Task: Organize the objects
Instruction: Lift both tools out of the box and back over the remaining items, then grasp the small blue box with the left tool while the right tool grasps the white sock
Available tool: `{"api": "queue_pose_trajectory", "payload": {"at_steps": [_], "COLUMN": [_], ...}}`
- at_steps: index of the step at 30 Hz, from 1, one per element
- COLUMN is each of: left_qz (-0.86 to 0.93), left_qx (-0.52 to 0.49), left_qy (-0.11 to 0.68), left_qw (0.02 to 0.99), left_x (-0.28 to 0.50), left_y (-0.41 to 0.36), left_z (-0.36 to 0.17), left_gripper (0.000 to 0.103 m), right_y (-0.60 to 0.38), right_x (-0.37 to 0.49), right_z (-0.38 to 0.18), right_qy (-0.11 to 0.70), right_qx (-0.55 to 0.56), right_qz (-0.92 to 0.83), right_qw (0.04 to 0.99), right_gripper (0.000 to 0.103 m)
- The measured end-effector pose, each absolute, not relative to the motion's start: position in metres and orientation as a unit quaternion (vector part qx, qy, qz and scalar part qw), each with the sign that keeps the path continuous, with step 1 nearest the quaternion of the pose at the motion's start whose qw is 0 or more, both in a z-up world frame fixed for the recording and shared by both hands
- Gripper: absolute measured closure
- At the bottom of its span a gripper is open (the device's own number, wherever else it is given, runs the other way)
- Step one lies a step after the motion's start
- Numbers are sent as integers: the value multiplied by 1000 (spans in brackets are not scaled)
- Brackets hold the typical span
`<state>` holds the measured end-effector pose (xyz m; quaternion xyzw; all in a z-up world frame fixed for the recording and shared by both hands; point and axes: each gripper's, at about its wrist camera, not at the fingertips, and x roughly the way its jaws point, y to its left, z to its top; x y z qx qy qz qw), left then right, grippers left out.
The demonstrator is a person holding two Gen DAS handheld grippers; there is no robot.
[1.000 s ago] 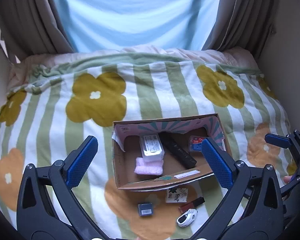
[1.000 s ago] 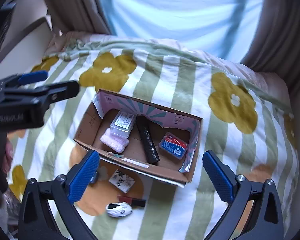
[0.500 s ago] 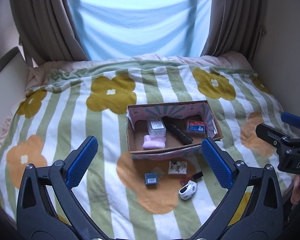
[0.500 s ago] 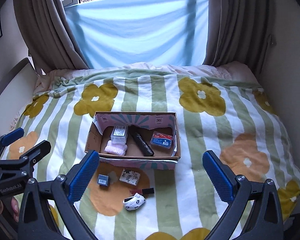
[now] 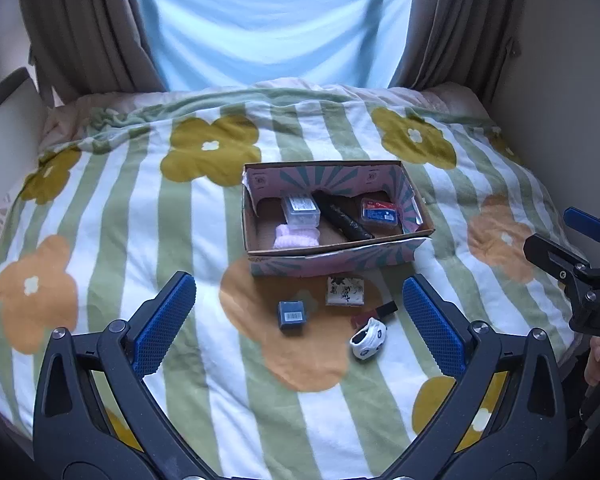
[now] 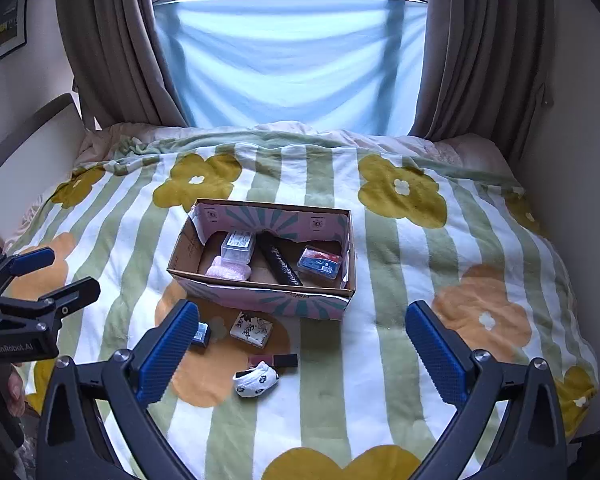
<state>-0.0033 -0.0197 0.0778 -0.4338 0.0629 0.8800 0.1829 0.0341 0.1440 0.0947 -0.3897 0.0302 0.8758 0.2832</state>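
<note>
An open cardboard box sits mid-bed. It holds a clear plastic case, a pink cloth, a black tube and a red-blue pack. In front of it on the blanket lie a small dark blue box, a black-and-white printed packet, a dark red and black stick and a white toy car. My left gripper and right gripper are both open and empty, held above the near blanket.
The bed has a striped flower blanket. A wall runs along the right, a headboard on the left, curtains and a blue-covered window at the far end. The right gripper shows at the right edge of the left wrist view.
Both grippers pulled back and up from over the box; the whole bed and the loose items in front of the box now show. Nothing was picked up.
</note>
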Motion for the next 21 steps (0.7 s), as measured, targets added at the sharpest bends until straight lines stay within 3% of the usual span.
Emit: {"api": "queue_pose_trajectory", "payload": {"at_steps": [7,16,19,21], "left_qz": [865,835,826,822], "left_qx": [-449,-484,-496,-505], "left_qy": [62,82,85,78], "left_qw": [214,251,252,250], "left_x": [-9,-29,-40,-47], "left_y": [-20,-12,-9,-8], "left_z": [42,-68,-103,-124], "left_gripper": [3,11,25,26], "right_y": [137,139,144,146], "right_x": [42,36,31,26], "right_z": [52,-45,-75,-93], "right_qy": [27,19,24,24], "right_qx": [-403,-428,-437,-442], "right_qz": [881,883,880,880], "right_qw": [247,192,182,174], "right_gripper": [0,0,0,3]}}
